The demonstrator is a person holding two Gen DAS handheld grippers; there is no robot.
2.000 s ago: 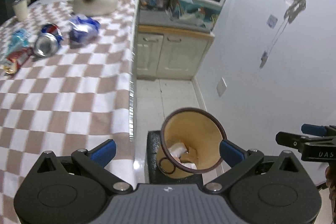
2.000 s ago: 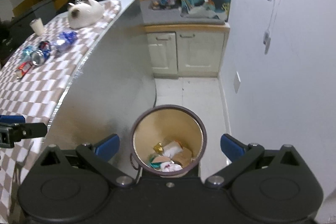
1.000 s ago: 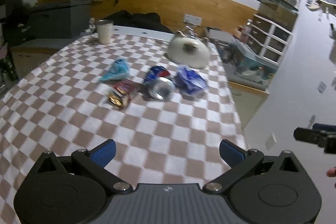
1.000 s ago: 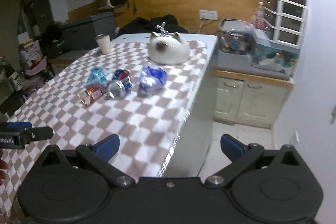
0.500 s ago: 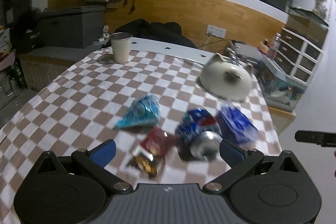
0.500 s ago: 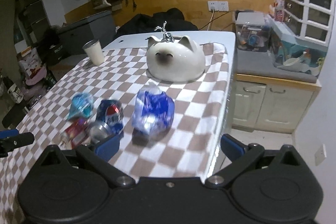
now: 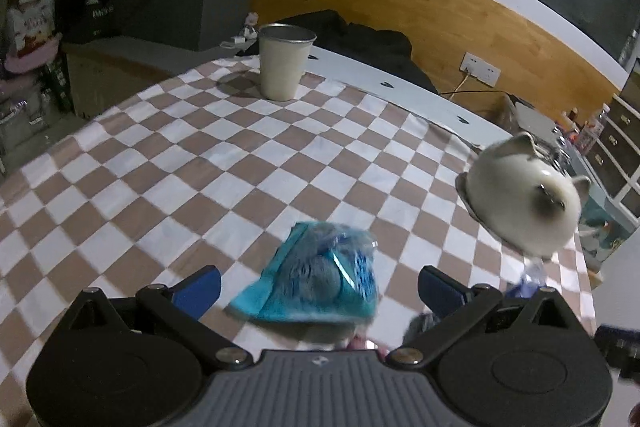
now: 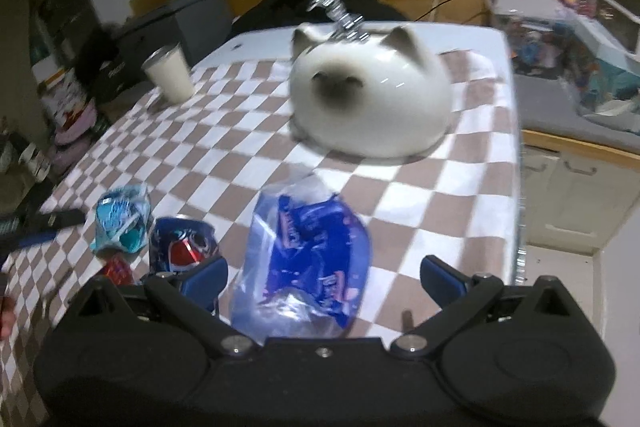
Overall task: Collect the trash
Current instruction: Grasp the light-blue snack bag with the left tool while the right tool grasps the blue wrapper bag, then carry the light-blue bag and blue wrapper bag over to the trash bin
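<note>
Crumpled, the teal wrapper [image 7: 320,273] lies between spread left tongs [image 7: 320,285].

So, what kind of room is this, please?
Most likely a home kitchen or dining area: a table with a checkered cloth, low cream cabinets beside it, and a cluttered counter above them.

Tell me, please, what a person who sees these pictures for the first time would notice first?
Probably the white cat-shaped dome, large at the far side of the checkered tablecloth. Next, the bright litter close to the cameras: a blue wrapper lies between the open fingers of the right tool, with a crushed cola can beside it, and a teal wrapper lies before the open left tool.
</note>
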